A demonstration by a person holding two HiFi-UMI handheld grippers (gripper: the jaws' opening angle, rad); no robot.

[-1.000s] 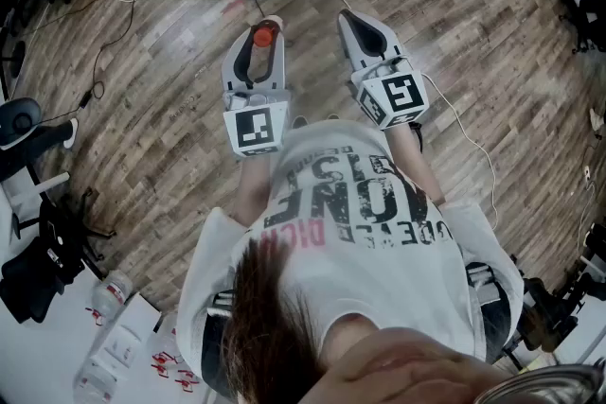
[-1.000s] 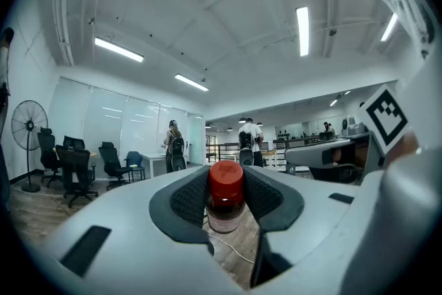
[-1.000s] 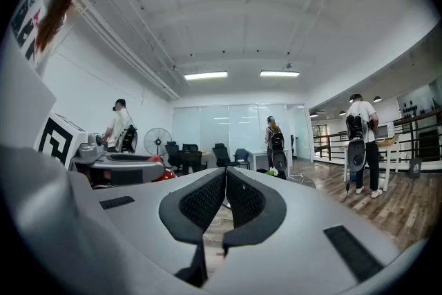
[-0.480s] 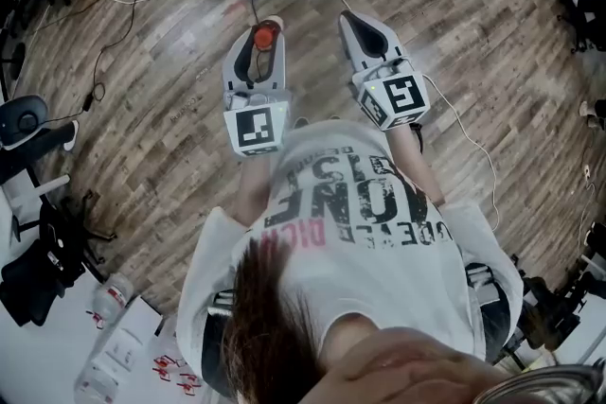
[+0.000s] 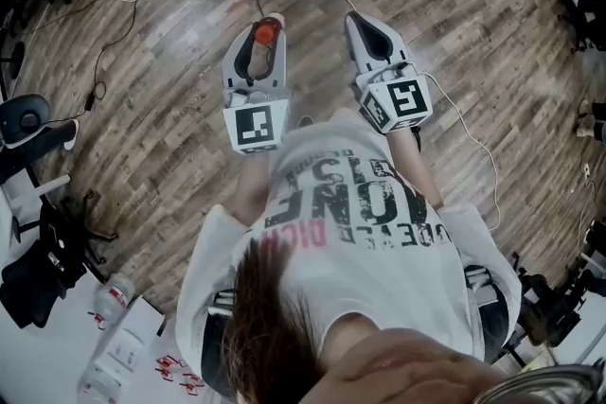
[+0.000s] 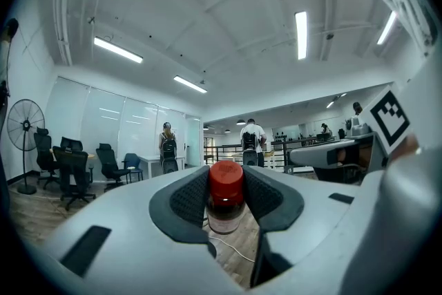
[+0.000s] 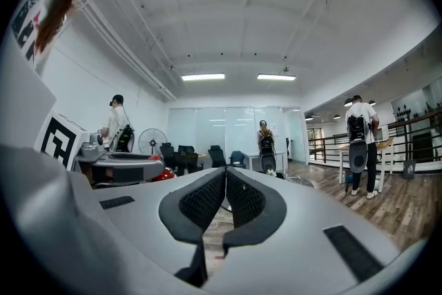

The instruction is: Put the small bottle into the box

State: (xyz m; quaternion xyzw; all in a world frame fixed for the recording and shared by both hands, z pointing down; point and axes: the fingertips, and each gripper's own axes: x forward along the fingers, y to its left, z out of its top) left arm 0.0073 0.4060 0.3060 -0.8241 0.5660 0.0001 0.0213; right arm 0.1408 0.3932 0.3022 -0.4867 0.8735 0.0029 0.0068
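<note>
The small bottle [image 6: 226,195] stands upright, squeezed between the fingers of the left gripper [image 5: 263,38], while the right gripper [image 7: 225,198] is closed on nothing, so hold tight and straight until the box is near.

Left gripper [image 5: 264,29] is pointing level, pads [image 6: 190,198] clamping the small bottle [image 6: 225,204] upright; right gripper [image 5: 364,18] is pointing level alongside, jaws pressing together.

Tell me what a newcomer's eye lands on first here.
The red-capped small bottle, clamped upright between the pads of the left gripper, in the middle of that gripper's view. Next, the right gripper beside it, shut and empty, both held level over the wooden floor.
</note>
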